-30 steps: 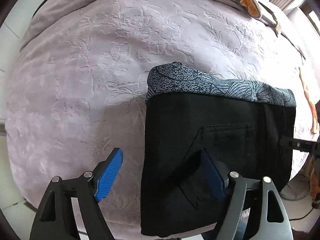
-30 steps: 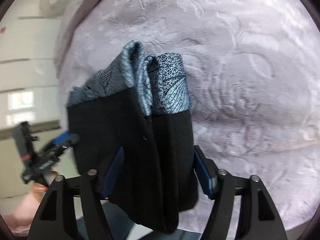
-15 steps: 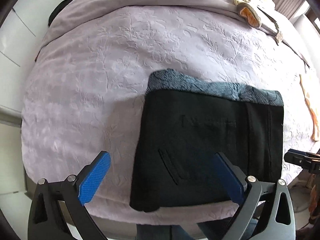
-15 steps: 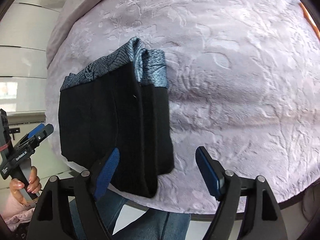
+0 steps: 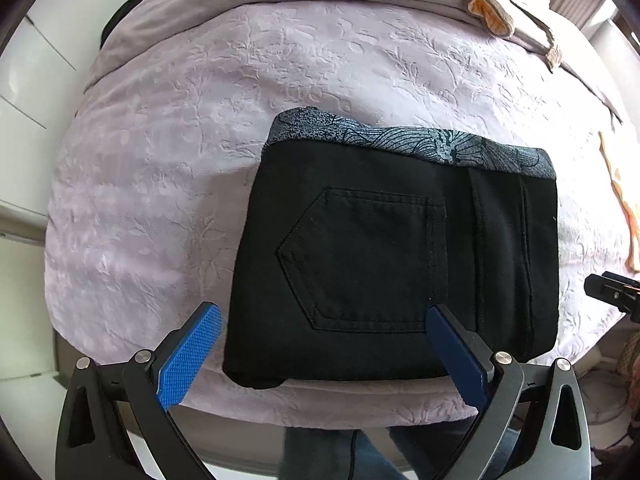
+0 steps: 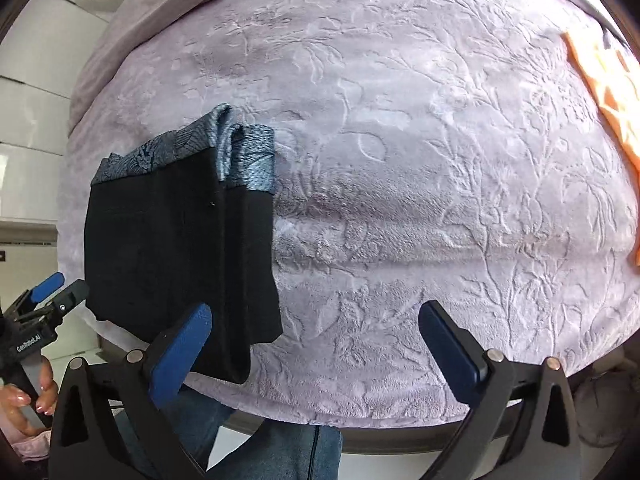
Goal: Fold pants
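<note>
The black pants (image 5: 392, 256) lie folded in a flat rectangle near the front edge of the lilac bed (image 5: 208, 168), back pocket up, with a blue-grey patterned band along the far edge. My left gripper (image 5: 324, 356) is open and empty, hovering just short of the pants' near edge. In the right wrist view the pants (image 6: 180, 248) lie at the left. My right gripper (image 6: 316, 352) is open and empty, to the right of them over bare bedspread. The left gripper (image 6: 52, 292) shows at the left edge of that view.
The bed's front edge (image 5: 340, 408) runs just below the pants. Beige and orange clothes (image 5: 492, 4) lie at the far right of the bed. An orange cloth (image 6: 604, 80) lies at the right. The person's jeans (image 6: 272, 448) are by the edge.
Both grippers let go of the pants, opened wide and pulled back toward the bed's front edge. The pants now lie flat on the bed.
</note>
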